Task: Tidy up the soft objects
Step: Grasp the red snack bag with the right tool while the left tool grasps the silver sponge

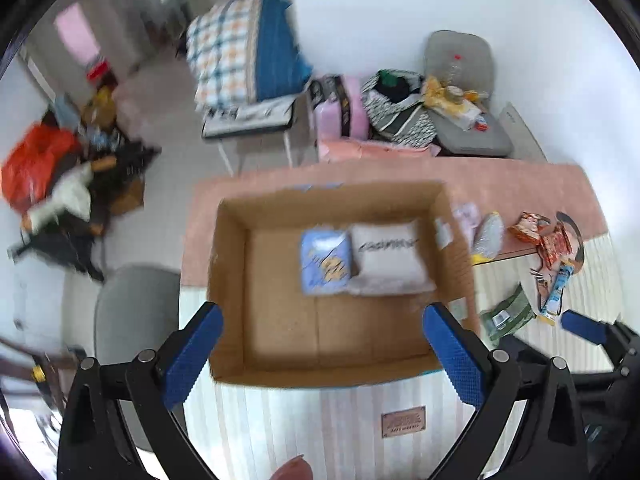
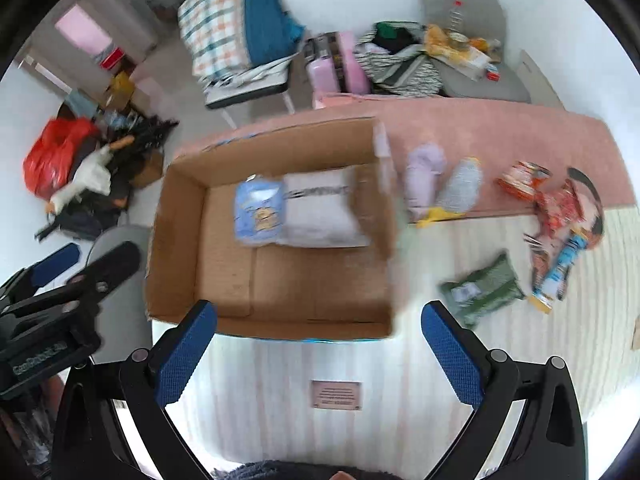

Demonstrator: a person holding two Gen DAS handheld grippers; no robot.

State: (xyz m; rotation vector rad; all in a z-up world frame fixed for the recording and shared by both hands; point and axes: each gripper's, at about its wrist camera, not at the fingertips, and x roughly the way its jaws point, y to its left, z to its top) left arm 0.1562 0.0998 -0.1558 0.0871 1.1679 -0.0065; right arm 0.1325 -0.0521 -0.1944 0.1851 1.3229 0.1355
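1. Left tongs [image 1: 322, 346]: jaws spread wide, nothing between the blue pads; they hover over the near edge of the cardboard box [image 1: 280, 340].
2. Right tongs [image 2: 318, 344]: jaws likewise spread wide and holding nothing, positioned above the near wall of the box, toward its right corner.
3. The cardboard box stands open on the bed surface, partly on the striped cover [image 2: 500, 248] and partly on the pink blanket [image 2: 500, 132].
4. Inside the box, against the far wall, lie two soft objects side by side and touching: a light-blue pouch [image 1: 325, 262] on the left and a white cushion with dark lettering [image 1: 388, 258] on the right.
5. Outside the box, just beside its right wall, lie a lilac soft item [image 2: 424, 178] and a grey plush with yellow feet [image 2: 458, 188], next to each other on the blanket edge.
6. Further right lie orange-red printed packets [image 2: 556, 204] and a blue-and-white tube-shaped packet [image 2: 562, 272].
7. A green pouch [image 2: 482, 288] lies on the striped cover, near the right tongs.
8. Both views are motion-blurred; finer detail cannot be read.
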